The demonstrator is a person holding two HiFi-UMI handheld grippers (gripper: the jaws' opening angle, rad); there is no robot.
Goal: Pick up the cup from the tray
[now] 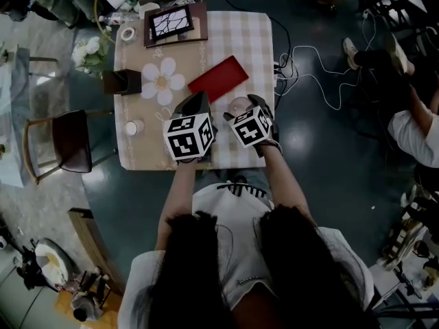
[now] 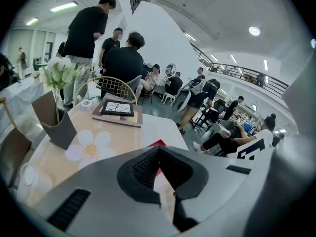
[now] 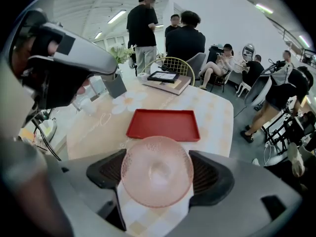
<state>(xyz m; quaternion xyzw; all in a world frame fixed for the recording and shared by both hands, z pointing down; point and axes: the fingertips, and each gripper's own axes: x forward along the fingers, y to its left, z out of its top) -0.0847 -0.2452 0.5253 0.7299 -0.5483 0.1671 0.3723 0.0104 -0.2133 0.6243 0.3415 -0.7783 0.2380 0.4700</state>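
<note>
A pink textured glass cup (image 3: 157, 171) sits between the two pads of my right gripper (image 3: 157, 174), which is shut on it. In the head view the cup (image 1: 239, 105) is over the checked cloth, just on the near right of the red tray (image 1: 217, 78), held by the right gripper (image 1: 243, 110). The tray (image 3: 163, 125) is empty. My left gripper (image 1: 199, 100) hovers beside the tray's near left corner. Its fingertips meet with nothing in them (image 2: 158, 150).
On the table's far side lie a framed picture on a book (image 1: 172, 22), a tape roll (image 1: 127, 33), a flower-shaped mat (image 1: 162, 81) and a dark holder (image 1: 122, 81). A small white cup (image 1: 133, 127) stands near left. Chair (image 1: 65, 141) left, cables (image 1: 309, 74) right.
</note>
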